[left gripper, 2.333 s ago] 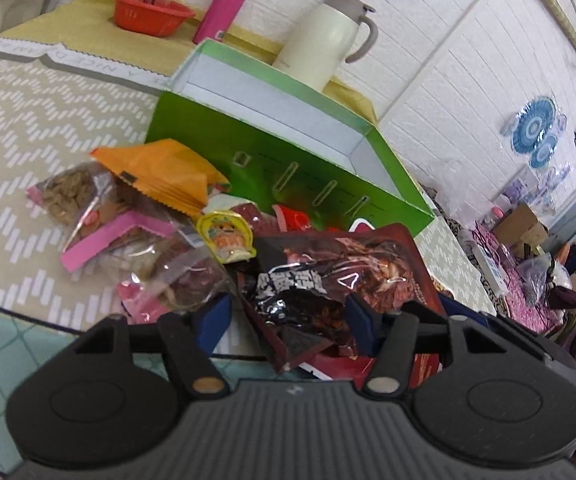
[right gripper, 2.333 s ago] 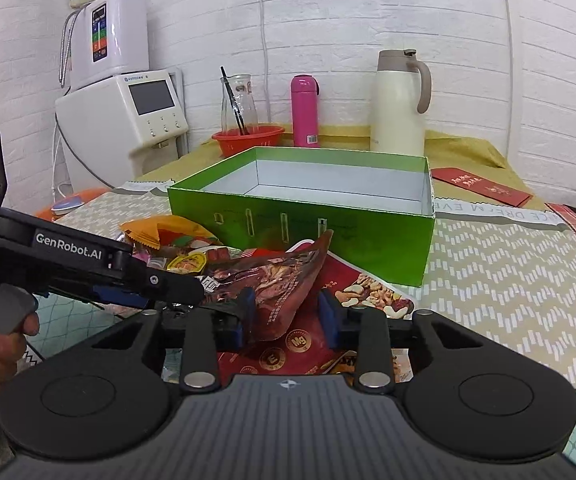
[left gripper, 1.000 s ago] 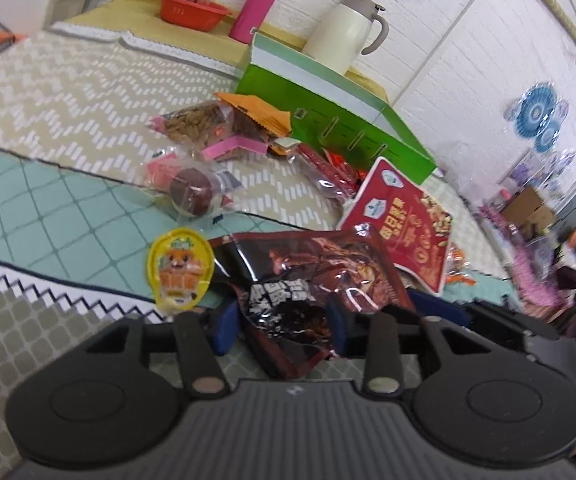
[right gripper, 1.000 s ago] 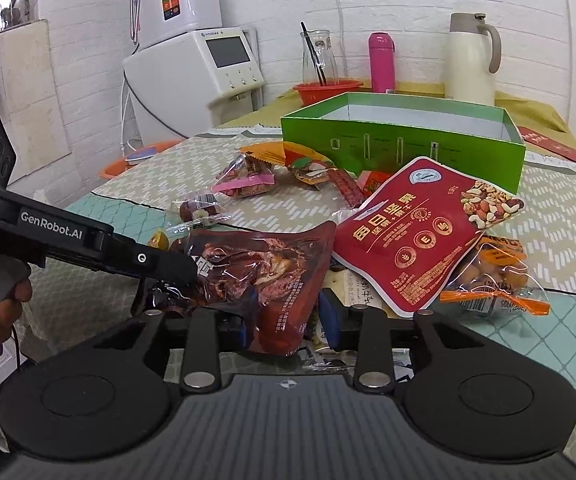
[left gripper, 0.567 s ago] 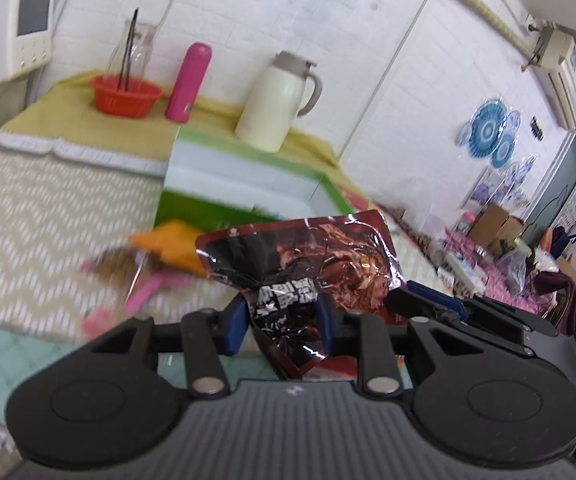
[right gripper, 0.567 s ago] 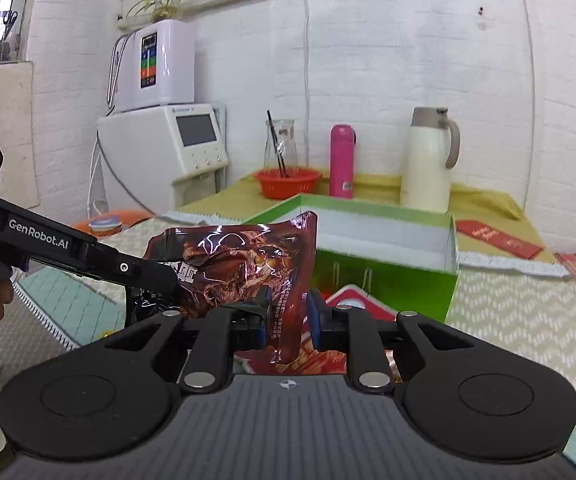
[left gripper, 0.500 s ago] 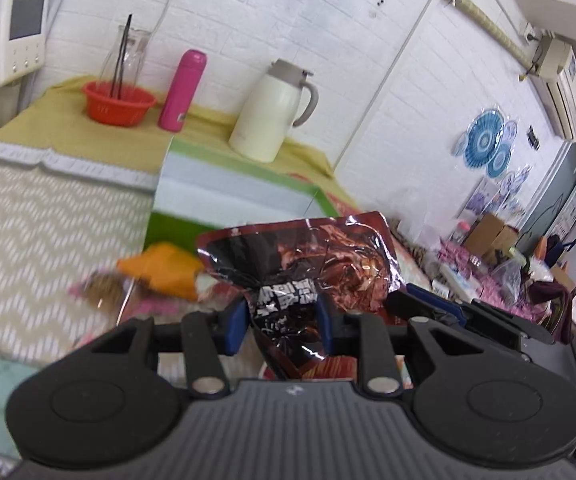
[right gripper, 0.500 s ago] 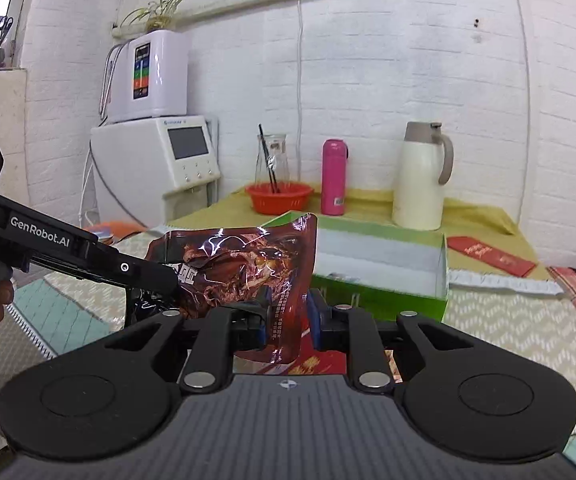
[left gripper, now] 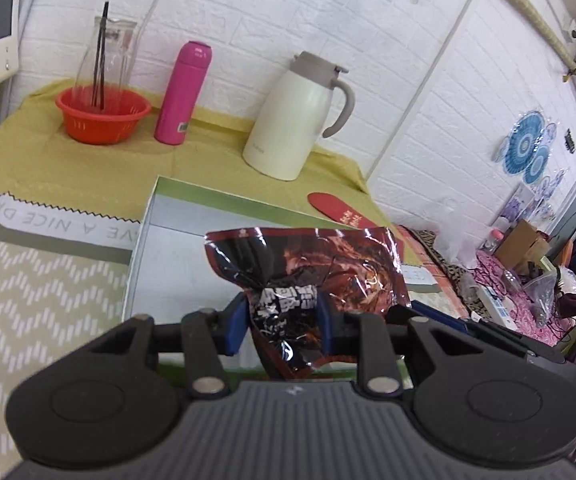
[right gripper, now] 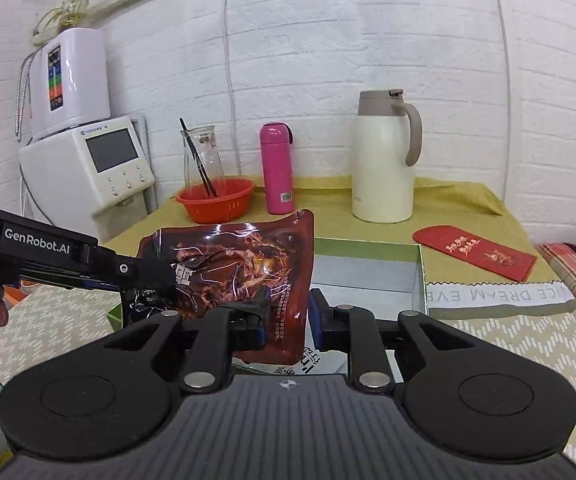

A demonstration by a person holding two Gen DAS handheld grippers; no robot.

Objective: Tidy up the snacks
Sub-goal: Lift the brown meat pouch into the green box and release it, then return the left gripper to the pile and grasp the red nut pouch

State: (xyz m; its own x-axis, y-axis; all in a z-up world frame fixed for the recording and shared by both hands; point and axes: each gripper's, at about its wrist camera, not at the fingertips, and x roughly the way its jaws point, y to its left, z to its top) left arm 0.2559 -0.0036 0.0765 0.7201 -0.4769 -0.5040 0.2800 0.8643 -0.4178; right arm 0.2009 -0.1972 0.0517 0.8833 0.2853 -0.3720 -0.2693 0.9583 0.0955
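Note:
A dark red-brown glossy snack bag (left gripper: 320, 276) hangs over the open green box (left gripper: 156, 240) with the pale inside. My left gripper (left gripper: 282, 318) is shut on the bag's lower part. In the right wrist view the same bag (right gripper: 244, 272) is held upright above the box (right gripper: 368, 272). My right gripper (right gripper: 288, 324) has blue pads on either side of the bag's bottom right corner, with a small gap on the right side. The left gripper's arm (right gripper: 88, 260) reaches in from the left and holds the bag's left edge.
Behind the box on a yellow cloth stand a cream thermos jug (right gripper: 384, 160), a pink bottle (right gripper: 276, 168) and an orange bowl (right gripper: 216, 198) with a glass carafe. A red envelope (right gripper: 476, 252) lies at the right. A white appliance (right gripper: 88, 168) stands at the left.
Both grippers have carried the bag up from the snack pile and forward. It now hangs over the open box, and the loose snacks have dropped out of view.

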